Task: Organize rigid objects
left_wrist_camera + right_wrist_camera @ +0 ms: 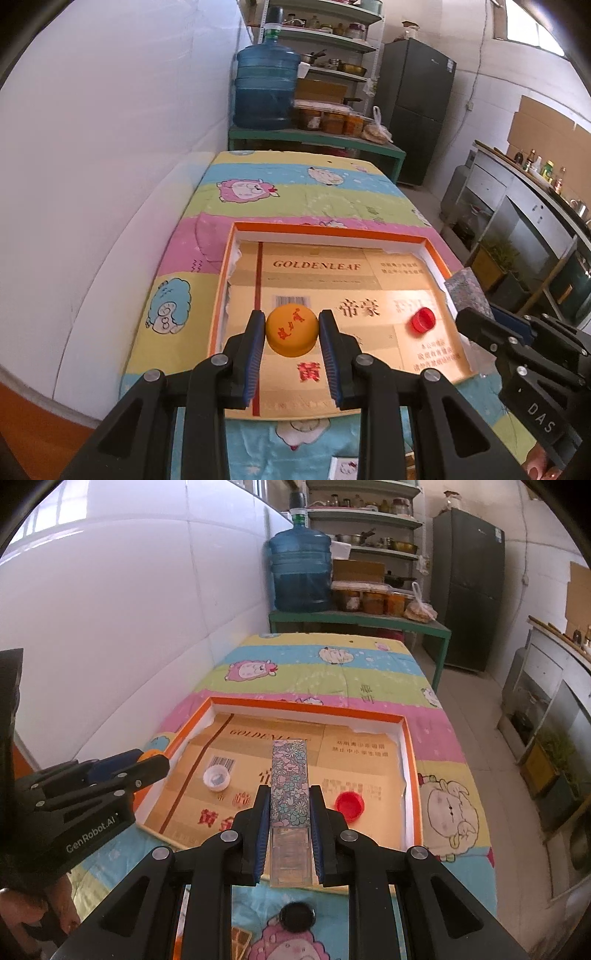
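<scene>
The left claw [291, 334] is clamped on an orange bottle cap [291, 329] with red lettering, its blue pads [330, 354] pressed to the cap's sides above the near part of the orange-rimmed tray [328, 233]. The right claw [289, 812] is closed tight on a long, slim floral-patterned box [290, 782] with a clear near end, which juts forward over the same tray. Already lying on the tray's gold cardboard liner [362, 771] are a red cap [349, 805] and a white cap [217, 777], well apart from each other.

The likeliest slip is with the orange cap — it is round and smooth-sided, held only at two narrow points, so a small twist or an early release could send it rolling across the slick liner into the other caps. The slim box is gripped near one end, so its free end may dip and catch the liner or the tray's rim as it comes down. Both claws work over one tray and sit close together; they could knock into each other.

The tray rests on a table [280, 188] covered by a soft striped cloth printed with cartoon sheep, beside a white tiled wall. Beyond stand a blue water jug [266, 85], shelves of pots and jars, a dark refrigerator [417, 110] and a steel kitchen counter along the right.
</scene>
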`<state>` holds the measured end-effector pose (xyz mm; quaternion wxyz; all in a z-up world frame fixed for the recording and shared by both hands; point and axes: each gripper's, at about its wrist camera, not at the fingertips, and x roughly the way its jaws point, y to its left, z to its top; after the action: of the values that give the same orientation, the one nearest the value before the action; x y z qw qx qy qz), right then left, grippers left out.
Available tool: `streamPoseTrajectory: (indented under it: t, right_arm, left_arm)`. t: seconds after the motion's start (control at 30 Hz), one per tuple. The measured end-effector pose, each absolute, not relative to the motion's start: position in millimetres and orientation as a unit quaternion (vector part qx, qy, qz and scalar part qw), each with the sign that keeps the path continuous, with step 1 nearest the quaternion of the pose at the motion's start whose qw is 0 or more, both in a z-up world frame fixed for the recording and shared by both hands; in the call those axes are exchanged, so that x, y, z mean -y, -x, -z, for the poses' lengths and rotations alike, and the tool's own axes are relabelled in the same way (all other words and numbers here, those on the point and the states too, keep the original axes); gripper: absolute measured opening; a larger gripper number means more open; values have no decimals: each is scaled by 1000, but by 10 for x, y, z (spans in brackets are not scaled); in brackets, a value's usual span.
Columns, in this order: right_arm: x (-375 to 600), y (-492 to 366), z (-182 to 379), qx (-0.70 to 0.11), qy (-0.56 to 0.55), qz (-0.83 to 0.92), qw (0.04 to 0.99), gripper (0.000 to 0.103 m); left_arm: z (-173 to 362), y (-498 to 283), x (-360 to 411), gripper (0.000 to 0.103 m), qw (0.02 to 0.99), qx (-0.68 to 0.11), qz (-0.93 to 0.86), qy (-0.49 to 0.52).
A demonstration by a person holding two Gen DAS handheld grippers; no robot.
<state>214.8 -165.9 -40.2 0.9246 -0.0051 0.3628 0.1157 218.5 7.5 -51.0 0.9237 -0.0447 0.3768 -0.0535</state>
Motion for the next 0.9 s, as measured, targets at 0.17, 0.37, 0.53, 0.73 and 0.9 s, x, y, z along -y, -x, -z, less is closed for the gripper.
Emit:
streamPoseTrajectory:
  t: [0.17,0.37,0.53,0.73,0.9]
  right_arm:
    - [1664,-2297,463,-369,5,-116,922,20]
    - [1649,-2465,607,-381,6,-119,917,20]
    - [1615,-2592,765,-395,11,-121,910,20]
    - [1602,-2703,922,-410,14,-122,904,20]
    - [1585,-2770,980,-415,17,-122,901,20]
  left_arm:
    - [603,-2302,-150,30,921,-384,41,49]
    - [772,-2432,-180,30,916,-397,33,44]
    - [910,-2522,-197,30,913,-404,26,37]
    - [1009,-2598,-218,30,911,-411,22,35]
    - [1051,-2636,-209,30,909,-414,23,31]
